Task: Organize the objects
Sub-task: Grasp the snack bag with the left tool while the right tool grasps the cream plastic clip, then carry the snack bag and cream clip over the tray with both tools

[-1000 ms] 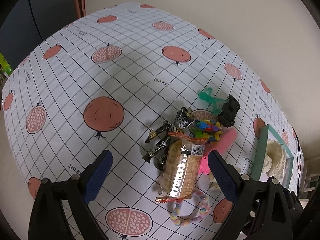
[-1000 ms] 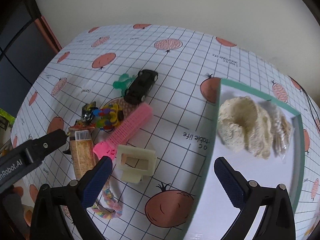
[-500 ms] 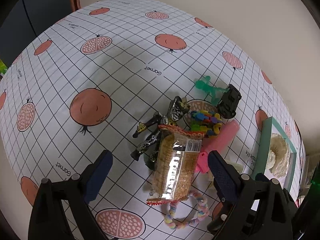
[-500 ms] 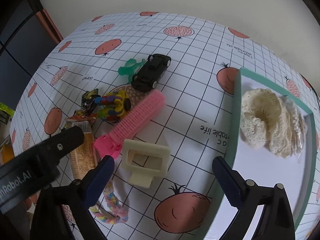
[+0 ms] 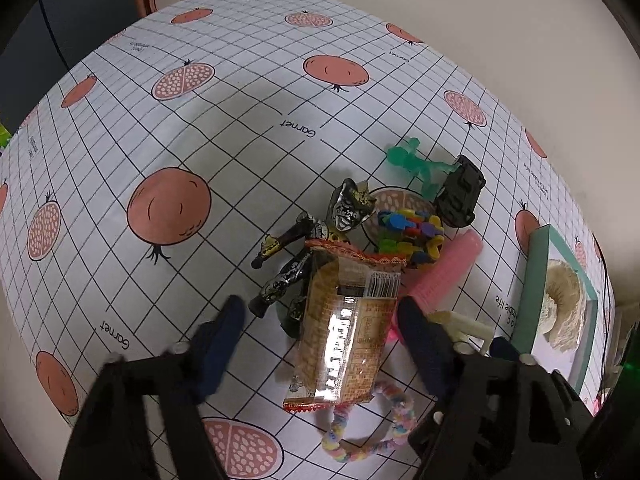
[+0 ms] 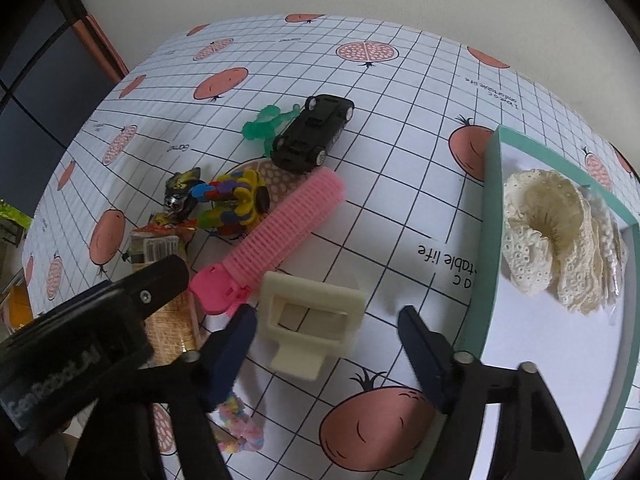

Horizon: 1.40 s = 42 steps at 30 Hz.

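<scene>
A clear-wrapped snack packet [image 5: 344,328] lies on the pomegranate tablecloth. My left gripper [image 5: 320,332] is open and straddles it; the right finger sits at the packet's edge, and a gap shows on the left. A cream hair claw clip [image 6: 312,316] lies between the open fingers of my right gripper [image 6: 324,340], just left of the teal tray [image 6: 490,220]. Around them lie a pink hair roller [image 6: 280,236], a black toy car [image 6: 316,132], a green toy soldier [image 6: 266,122], a multicoloured bead ring [image 6: 236,200], a black-and-gold figure [image 5: 300,256] and a pastel bead bracelet [image 5: 368,436].
The teal tray [image 5: 536,280] holds a cream lace piece [image 6: 556,232] on its white floor. The left gripper's black body [image 6: 92,340] crosses the right wrist view at lower left. A wall runs behind the table, and the cloth's left half [image 5: 160,128] is bare.
Both grippers have come closer to the pile and their fingers have narrowed. The left now brackets the snack packet and the right brackets the cream clip.
</scene>
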Each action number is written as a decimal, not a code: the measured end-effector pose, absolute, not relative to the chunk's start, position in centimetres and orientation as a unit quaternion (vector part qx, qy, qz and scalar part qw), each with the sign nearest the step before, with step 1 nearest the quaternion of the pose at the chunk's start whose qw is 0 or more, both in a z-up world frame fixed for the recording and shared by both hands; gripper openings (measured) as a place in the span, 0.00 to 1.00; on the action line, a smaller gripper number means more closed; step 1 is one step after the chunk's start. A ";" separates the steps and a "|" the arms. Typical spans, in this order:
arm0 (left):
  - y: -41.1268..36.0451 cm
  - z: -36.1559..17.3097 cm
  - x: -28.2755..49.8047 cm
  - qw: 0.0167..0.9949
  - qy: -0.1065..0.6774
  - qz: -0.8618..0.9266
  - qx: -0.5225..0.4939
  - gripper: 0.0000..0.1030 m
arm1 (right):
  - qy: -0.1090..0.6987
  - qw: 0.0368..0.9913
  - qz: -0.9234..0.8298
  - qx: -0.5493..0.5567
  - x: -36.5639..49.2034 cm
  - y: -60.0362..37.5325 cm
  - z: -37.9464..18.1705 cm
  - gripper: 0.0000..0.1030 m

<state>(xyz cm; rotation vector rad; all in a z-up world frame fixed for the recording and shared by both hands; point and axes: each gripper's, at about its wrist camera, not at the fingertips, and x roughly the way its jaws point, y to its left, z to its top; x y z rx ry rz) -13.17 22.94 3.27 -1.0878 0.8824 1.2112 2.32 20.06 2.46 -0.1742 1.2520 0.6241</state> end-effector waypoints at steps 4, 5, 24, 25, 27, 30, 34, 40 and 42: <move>23.0 3.3 -13.2 0.601 0.384 0.524 -0.466 0.69 | 0.579 0.758 0.291 -0.074 2.0 20.3 2.4 0.53; 23.0 3.4 -13.2 0.600 0.385 0.526 -0.464 0.68 | 0.579 0.758 0.291 -0.074 2.0 20.3 2.4 0.53; 23.1 5.0 -13.2 0.613 0.387 0.535 -0.434 0.33 | 0.579 0.757 0.292 -0.075 1.9 20.2 2.3 0.52; 23.1 5.0 -13.2 0.614 0.387 0.533 -0.434 0.33 | 0.579 0.758 0.292 -0.075 1.9 20.2 2.3 0.52; 23.0 5.3 -13.2 0.616 0.384 0.536 -0.432 0.33 | 0.577 0.759 0.293 -0.075 1.9 20.1 2.5 0.52; 23.0 6.0 -13.3 0.620 0.378 0.538 -0.429 0.33 | 0.570 0.765 0.293 -0.067 1.8 19.9 3.2 0.52; 22.7 7.4 -13.4 0.630 0.365 0.539 -0.424 0.33 | 0.562 0.770 0.296 -0.061 1.9 19.6 4.1 0.52; 22.6 9.1 -13.4 0.641 0.350 0.543 -0.414 0.33 | 0.553 0.776 0.299 -0.054 2.1 19.1 5.1 0.52; 22.6 9.2 -13.4 0.642 0.348 0.544 -0.414 0.33 | 0.551 0.777 0.300 -0.053 2.1 19.0 5.5 0.52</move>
